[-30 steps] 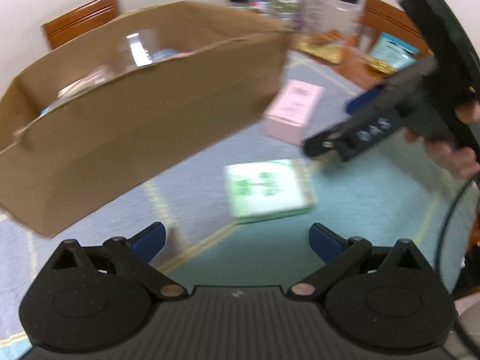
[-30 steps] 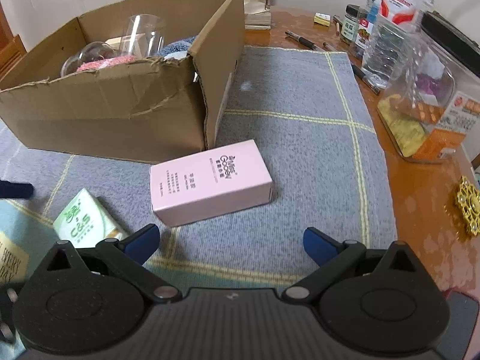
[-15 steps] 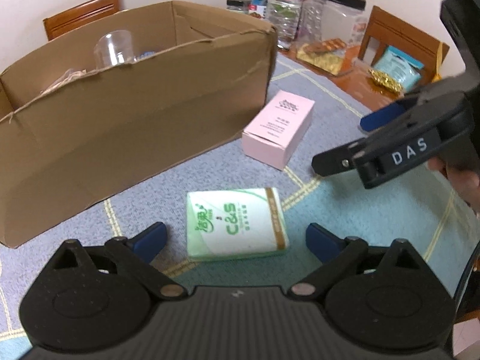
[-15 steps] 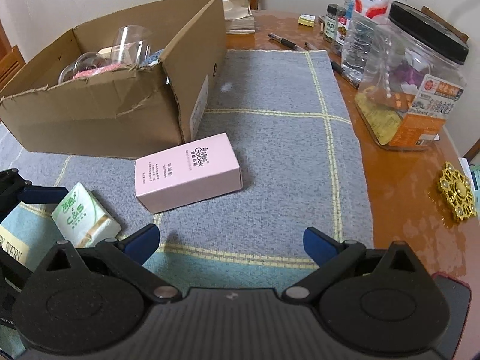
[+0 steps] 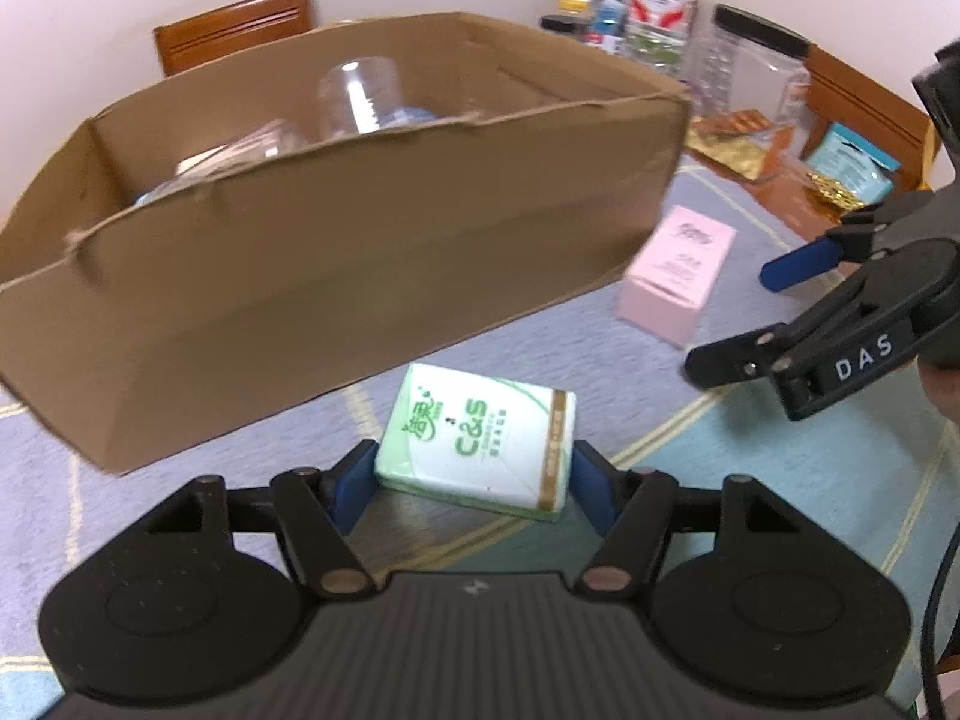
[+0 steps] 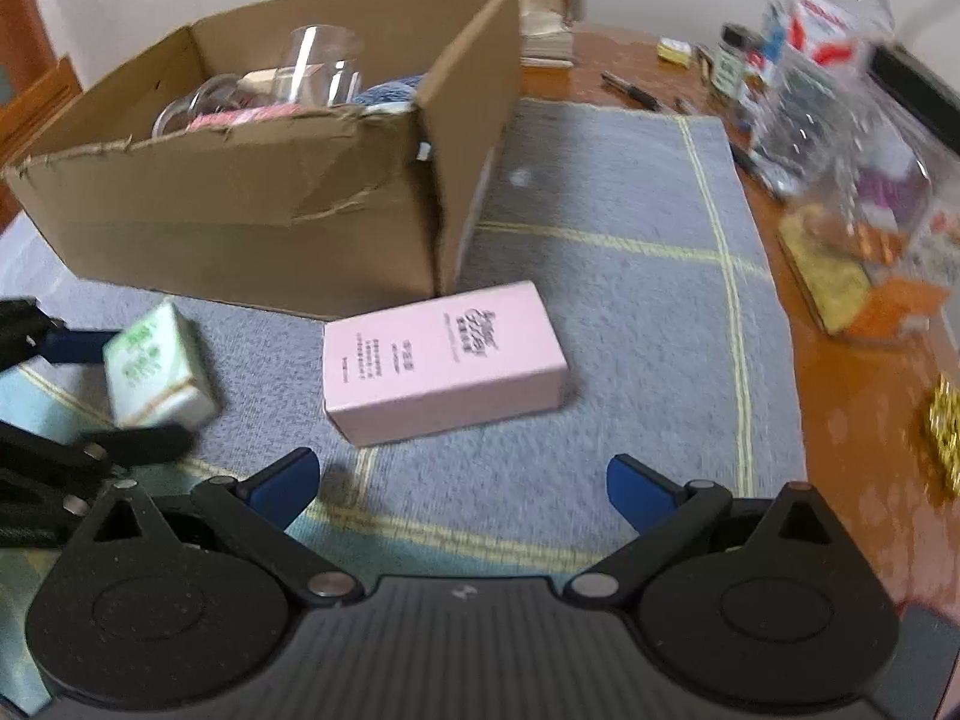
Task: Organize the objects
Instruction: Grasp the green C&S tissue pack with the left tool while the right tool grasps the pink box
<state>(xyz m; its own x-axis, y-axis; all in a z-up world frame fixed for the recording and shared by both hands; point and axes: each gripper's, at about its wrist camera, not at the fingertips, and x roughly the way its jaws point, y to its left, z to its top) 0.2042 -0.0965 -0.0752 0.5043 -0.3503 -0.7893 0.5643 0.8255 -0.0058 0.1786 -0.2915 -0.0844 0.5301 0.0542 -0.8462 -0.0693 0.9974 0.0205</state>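
Observation:
A green and white tissue pack lies on the grey-blue mat in front of the cardboard box. My left gripper is closing on the pack, and both blue pads touch its short sides. The right wrist view shows the same pack between those fingers. A pink carton lies flat by the cardboard box's corner. My right gripper hangs open just before the carton, with nothing between its fingers. The cardboard box holds clear glasses and cloth.
A large clear jar, a water bottle, small bottles and pens stand on the wooden table to the right of the mat. A gold trinket lies near the right edge. Wooden chairs stand behind.
The left gripper's jaws have come in from wide apart onto the tissue pack's sides, and it has moved closer to the pack. The right gripper stays open over the pink carton.

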